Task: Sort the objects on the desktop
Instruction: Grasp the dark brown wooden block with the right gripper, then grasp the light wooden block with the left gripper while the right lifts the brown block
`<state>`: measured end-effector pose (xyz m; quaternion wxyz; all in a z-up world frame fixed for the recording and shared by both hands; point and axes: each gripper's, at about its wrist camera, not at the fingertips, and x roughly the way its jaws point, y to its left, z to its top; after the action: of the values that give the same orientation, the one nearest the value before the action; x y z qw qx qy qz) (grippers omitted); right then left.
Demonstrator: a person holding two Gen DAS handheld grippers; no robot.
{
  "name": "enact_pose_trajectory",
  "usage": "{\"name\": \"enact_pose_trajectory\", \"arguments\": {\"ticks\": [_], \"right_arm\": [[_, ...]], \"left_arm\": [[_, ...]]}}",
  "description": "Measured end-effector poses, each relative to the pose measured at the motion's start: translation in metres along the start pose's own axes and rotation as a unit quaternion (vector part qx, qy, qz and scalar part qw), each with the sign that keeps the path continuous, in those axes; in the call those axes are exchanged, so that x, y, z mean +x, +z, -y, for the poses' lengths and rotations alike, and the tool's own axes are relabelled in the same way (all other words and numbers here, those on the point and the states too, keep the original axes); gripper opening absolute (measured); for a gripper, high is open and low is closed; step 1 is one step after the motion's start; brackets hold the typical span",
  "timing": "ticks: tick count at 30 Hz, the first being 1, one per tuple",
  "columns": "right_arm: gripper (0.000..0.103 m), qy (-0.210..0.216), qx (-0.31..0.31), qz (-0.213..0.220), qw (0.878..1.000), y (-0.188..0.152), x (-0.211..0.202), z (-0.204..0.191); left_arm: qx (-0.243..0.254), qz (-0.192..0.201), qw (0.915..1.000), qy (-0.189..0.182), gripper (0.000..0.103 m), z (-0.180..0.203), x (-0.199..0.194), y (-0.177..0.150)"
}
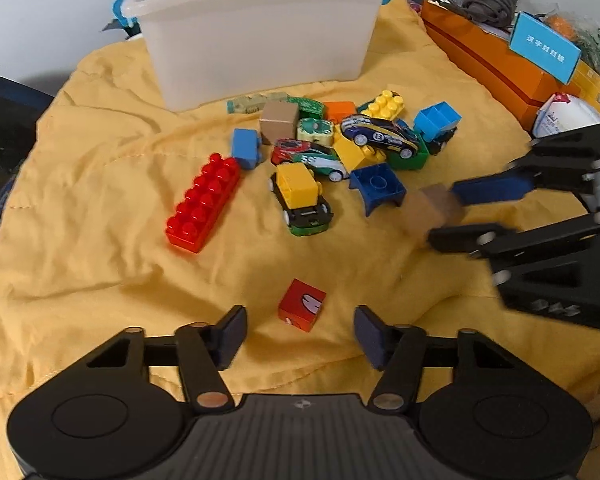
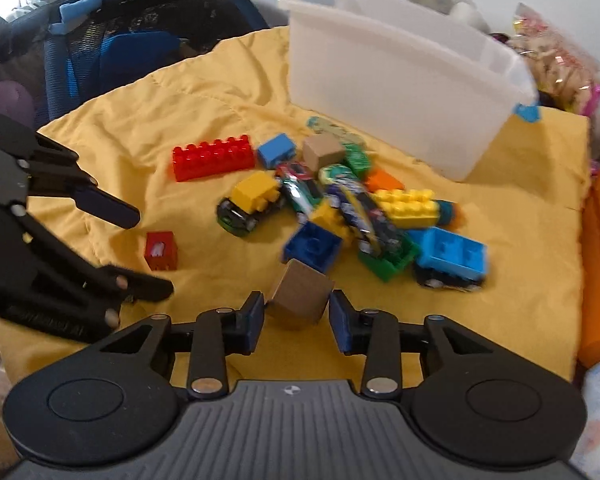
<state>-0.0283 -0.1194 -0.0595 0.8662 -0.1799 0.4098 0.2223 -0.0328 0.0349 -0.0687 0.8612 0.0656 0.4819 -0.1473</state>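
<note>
1. A yellow cloth (image 1: 100,208) covers the table, and a pile of toys lies on it in front of a white plastic bin (image 1: 256,36) with blue latches.
2. The left gripper (image 1: 300,332) points down at the cloth with its jaws partly spread; a small red cube (image 1: 302,310) with a white mark sits on the cloth just ahead of the fingertips, touched by neither pad.
3. The right gripper (image 2: 296,320) has its jaws narrowed around a brown cube (image 2: 300,294), which stands tilted on one edge between the blue pads; the picture is blurred, and whether the pads press on it I cannot tell.
4. That brown cube lies just beside an overturned dark blue brick (image 2: 314,246) at the near edge of the pile.
5. A long red brick (image 1: 204,202) lies apart on one side of the pile, near a small blue block (image 1: 246,148).
6. A toy car with a yellow brick on its roof (image 1: 302,200) stands at the near side of the pile, with two racing cars, yellow bricks and a light blue truck crowded behind it.
7. A second brown cube (image 1: 278,122) rests near the foot of the bin.
8. An orange box (image 1: 488,60) bearing a blue card runs along one edge of the cloth.
</note>
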Motion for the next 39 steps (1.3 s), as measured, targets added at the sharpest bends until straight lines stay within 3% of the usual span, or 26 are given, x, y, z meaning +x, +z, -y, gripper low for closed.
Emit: {"name": "enact_pose_trajectory", "arguments": {"ticks": [3, 6, 7, 8, 10, 13, 25, 27, 29, 31, 34, 39], "right_arm": [[0.038, -0.034, -0.010, -0.008, 0.999, -0.006, -0.009, 0.002], [0.032, -0.039, -0.001, -0.019, 0.999, -0.011, -0.009, 0.006], [0.032, -0.039, 0.004, -0.018, 0.999, -0.012, -0.009, 0.007], [0.032, -0.038, 0.008, -0.016, 0.999, -0.013, -0.008, 0.008], [0.032, -0.040, 0.010, -0.013, 0.999, -0.014, -0.007, 0.008], [0.034, -0.036, 0.025, -0.008, 0.999, -0.013, -0.011, 0.010], [0.051, -0.025, 0.063, -0.001, 0.998, -0.019, -0.008, 0.020], [0.052, -0.027, 0.067, -0.009, 0.997, -0.019, -0.005, 0.020], [0.052, -0.025, 0.070, -0.016, 0.997, -0.020, -0.003, 0.021], [0.052, -0.025, 0.072, -0.014, 0.997, -0.022, -0.003, 0.022], [0.052, -0.045, 0.072, -0.009, 0.996, -0.022, -0.005, 0.027], [0.054, -0.024, 0.090, -0.012, 0.996, -0.022, -0.003, 0.034]], "left_arm": [[-0.001, -0.002, 1.0000, -0.004, 0.054, -0.001, 0.004, 0.001], [0.016, 0.003, 0.9999, -0.001, 0.054, 0.002, 0.007, 0.003], [0.018, 0.001, 0.9998, 0.000, 0.047, 0.002, 0.008, 0.003], [0.019, 0.001, 0.9998, -0.005, 0.027, 0.002, 0.008, 0.003], [0.011, 0.004, 0.9997, -0.021, 0.025, 0.002, 0.005, 0.003], [-0.007, -0.001, 0.9988, -0.048, 0.025, 0.003, 0.004, 0.006], [0.006, -0.005, 0.9992, -0.039, 0.028, 0.012, 0.006, 0.002], [0.009, -0.005, 0.9992, -0.038, 0.030, 0.013, 0.005, 0.002], [0.015, -0.004, 0.9992, -0.037, 0.039, 0.014, 0.005, 0.002], [0.021, -0.005, 0.9996, -0.018, 0.042, 0.015, 0.005, 0.002], [0.018, -0.002, 0.9998, -0.012, 0.042, 0.012, 0.004, 0.004], [0.002, 0.018, 0.9997, -0.017, 0.043, 0.005, -0.006, 0.018]]}}
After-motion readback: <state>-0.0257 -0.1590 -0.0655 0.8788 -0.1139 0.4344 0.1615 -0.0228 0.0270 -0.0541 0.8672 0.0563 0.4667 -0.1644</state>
